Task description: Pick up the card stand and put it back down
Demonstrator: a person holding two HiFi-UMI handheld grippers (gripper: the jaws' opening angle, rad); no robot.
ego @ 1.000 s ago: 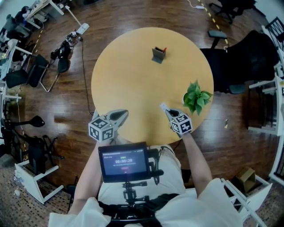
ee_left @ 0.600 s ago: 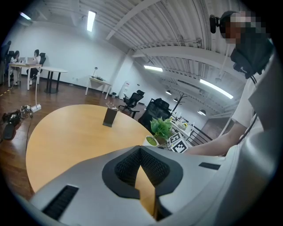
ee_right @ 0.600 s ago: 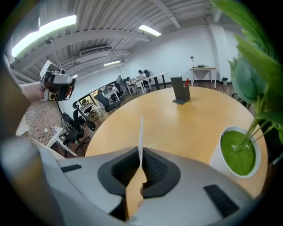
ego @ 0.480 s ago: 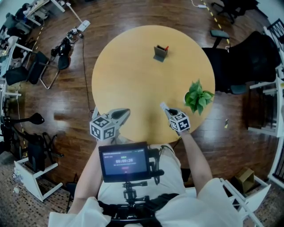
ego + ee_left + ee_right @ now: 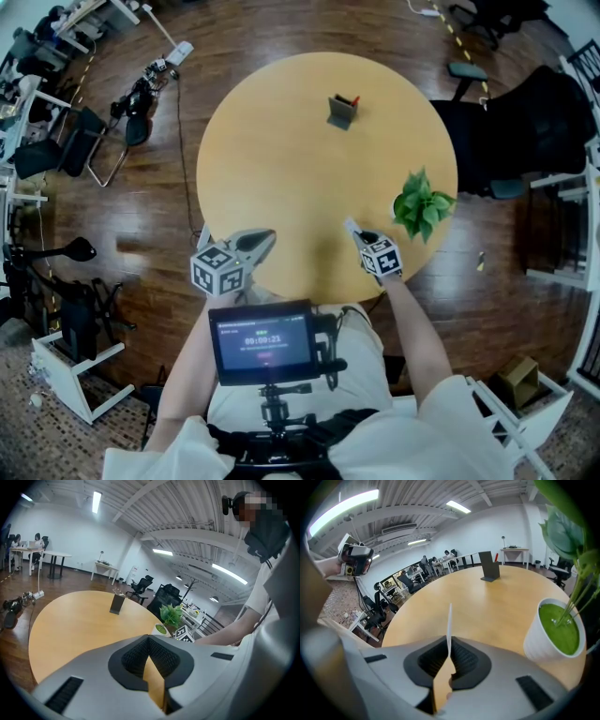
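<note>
Card stand (image 5: 343, 111) is seen standing upright on the far side of the round wooden table (image 5: 281, 178), top centre of the head view, well apart from both grippers. Nothing is touching it.

Left gripper (image 5: 267, 236) is held over the near edge of the table, lower left of centre in the head view. In the left gripper view its fingers are closed together at the tips with nothing caught between them, just tabletop showing through the gap behind.

Right gripper (image 5: 354, 230) is held over the near edge too, lower right of centre. Its fingers are clamped on a thin white card (image 5: 449, 620), which is seen edge-on in the right gripper view, sticking up past the tips.

A small plant (image 5: 422, 204) in a white pot (image 5: 553, 637) is parked at the right rim of the table, near the right gripper but not touched by it. A dark chair (image 5: 525, 122) is seen past the table at the upper right.
</note>
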